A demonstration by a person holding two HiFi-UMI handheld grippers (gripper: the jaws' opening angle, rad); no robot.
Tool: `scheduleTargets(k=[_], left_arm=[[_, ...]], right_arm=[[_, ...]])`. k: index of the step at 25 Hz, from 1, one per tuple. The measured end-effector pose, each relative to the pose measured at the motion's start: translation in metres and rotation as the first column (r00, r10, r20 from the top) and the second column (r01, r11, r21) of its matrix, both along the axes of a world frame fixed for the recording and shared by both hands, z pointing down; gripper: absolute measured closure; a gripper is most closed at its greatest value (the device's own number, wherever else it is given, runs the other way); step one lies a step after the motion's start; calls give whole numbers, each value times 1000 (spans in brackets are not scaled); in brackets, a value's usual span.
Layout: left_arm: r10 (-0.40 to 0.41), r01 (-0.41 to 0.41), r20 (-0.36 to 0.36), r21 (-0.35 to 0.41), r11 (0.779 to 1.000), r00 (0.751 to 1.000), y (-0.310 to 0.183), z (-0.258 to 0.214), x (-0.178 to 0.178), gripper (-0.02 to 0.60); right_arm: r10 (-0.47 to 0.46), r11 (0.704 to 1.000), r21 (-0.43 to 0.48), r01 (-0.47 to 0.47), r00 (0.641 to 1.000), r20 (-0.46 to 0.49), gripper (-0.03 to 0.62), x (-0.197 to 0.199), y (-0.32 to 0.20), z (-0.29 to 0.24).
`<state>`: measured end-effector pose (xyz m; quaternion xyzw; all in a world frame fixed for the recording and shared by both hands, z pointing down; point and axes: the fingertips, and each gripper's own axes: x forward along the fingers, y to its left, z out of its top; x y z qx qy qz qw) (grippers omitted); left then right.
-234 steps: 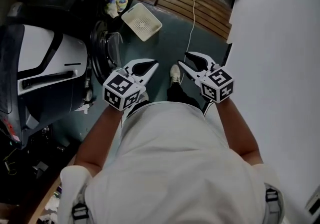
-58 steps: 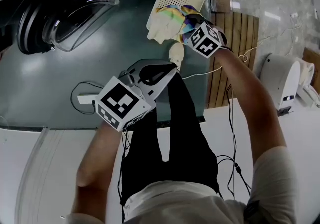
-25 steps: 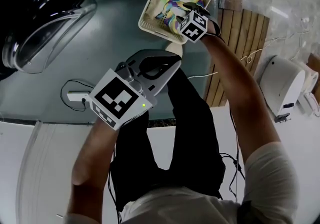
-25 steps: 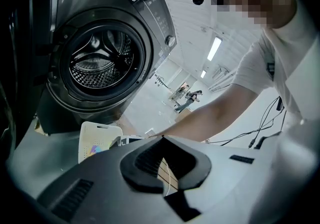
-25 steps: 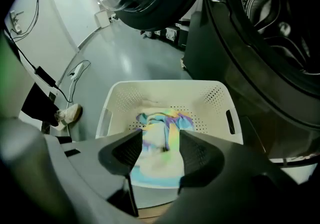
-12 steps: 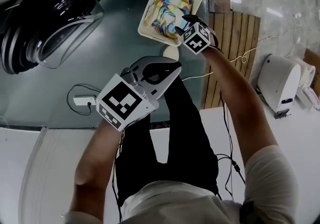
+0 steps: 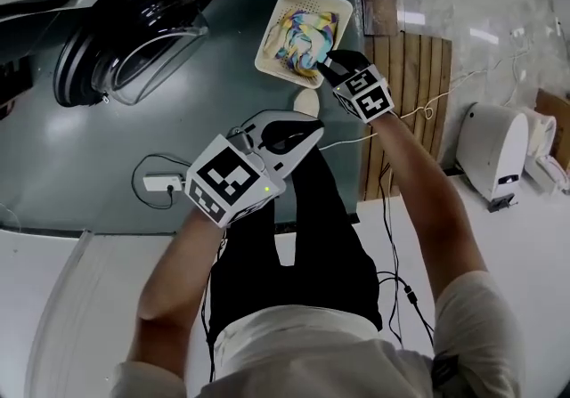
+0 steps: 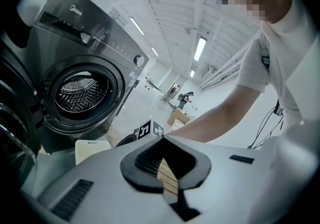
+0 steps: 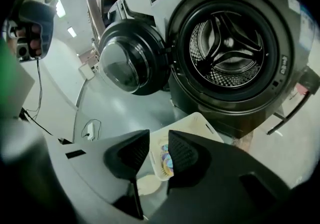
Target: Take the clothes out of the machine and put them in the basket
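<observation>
head view: the multicoloured bundle of clothes (image 7: pixel 301 31) is sitting inside the cream perforated plastic basket (image 7: pixel 269 47) on the floor at the top middle of the frame. that's just right of the dark front-loading washing machine's open round door (image 7: pixel 134 49). the right gripper (image 7: pixel 331 61) hangs over the basket's near corner, fingers a little apart with nothing between them. in the right gripper view you just see the basket through the gap. those fingers have just been closing on empty air. the left gripper (image 7: pixel 303 131) is mid frame, well apart from the basket, fingers clenched tip to tip on nothing.

imo the step in hand is pulling out after the drop. i'd come straight up so no fabric snags a finger and trails over the rim. then i'd peek into the steel drum (image 9: pixel 227 42) before calling it done. it looks bare from the right gripper view.

vs a second ago: the right gripper was down on the clothes in the basket, and now it's off them. in the oldest frame the basket was empty and the bundle was over by the machine.
</observation>
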<state>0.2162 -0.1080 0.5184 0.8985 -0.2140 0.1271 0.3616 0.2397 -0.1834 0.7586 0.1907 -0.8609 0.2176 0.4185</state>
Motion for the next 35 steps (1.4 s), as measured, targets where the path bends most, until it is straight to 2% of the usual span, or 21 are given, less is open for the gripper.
scheduleTargets(k=[6,12,19,23,29,35], left_arm=[[21,-21,-4,28,999,1000,27,-40,-6,584],[59,-60,10,64,996,998,58,-76,-13,584],[82,-86,50,72,994,995,110,-120,-37,584],[55,-64,94,94,994,994,130,-150,-59,584],[-7,-12,145,123,992,989,147,-191,-87,584],[-32,5,147,180,984,989,160,-240,-99,584]], right_arm=[[104,994,31,-107,992,76,552,3,23,-82],[172,983,37,-180,972,158,569,0,61,-166],[160,981,72,-178,964,212,586,-1,122,-266],[141,983,75,-167,953,268,588,-8,153,-326],[118,978,125,-166,939,322,588,-15,183,-401],[113,969,164,-183,924,364,589,-16,213,-454]])
